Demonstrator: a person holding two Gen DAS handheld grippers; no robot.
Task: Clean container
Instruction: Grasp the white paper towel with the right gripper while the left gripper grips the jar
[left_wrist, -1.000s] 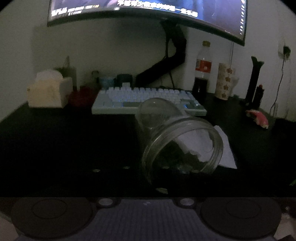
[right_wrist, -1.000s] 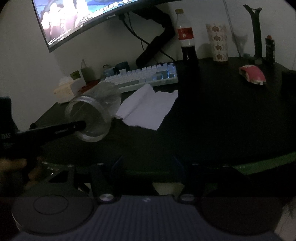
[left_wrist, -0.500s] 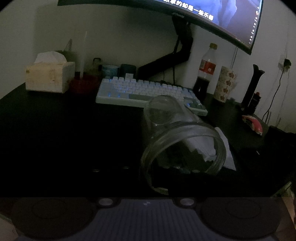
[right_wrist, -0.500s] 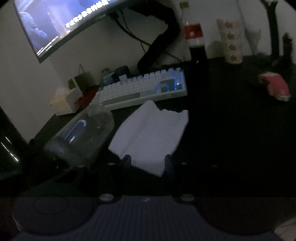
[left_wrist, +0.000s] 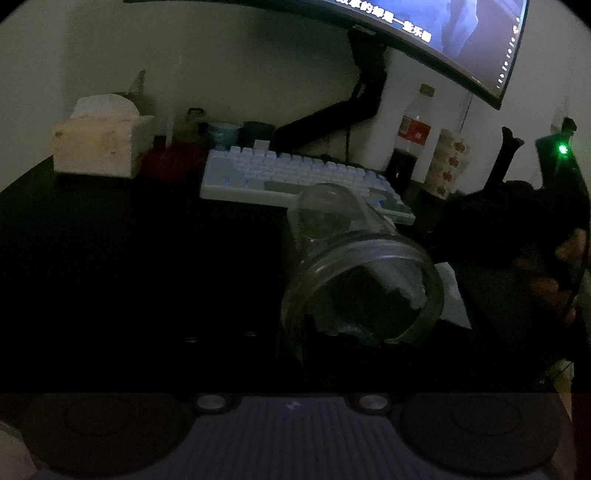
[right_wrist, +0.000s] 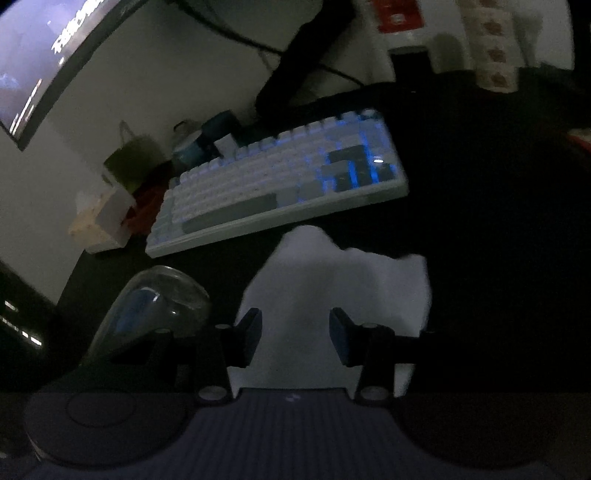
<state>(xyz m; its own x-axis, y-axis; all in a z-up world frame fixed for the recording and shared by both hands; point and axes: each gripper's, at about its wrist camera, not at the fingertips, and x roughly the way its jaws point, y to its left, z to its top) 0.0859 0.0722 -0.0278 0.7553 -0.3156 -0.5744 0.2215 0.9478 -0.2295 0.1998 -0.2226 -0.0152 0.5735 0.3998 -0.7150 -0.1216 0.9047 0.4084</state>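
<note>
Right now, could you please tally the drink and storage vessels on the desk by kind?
Glass jars: 1, the glass jar, tipped on its side.
Soda bottles: 1, the soda bottle.
Patterned paper cups: 1, the paper cup.
Total: 3.

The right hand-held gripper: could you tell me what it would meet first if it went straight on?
Most likely the white cloth lying on the dark desk: the right hand-held gripper frames it between parted fingers, pointing down at it. Depth is unclear, but nothing shows in between.
</note>
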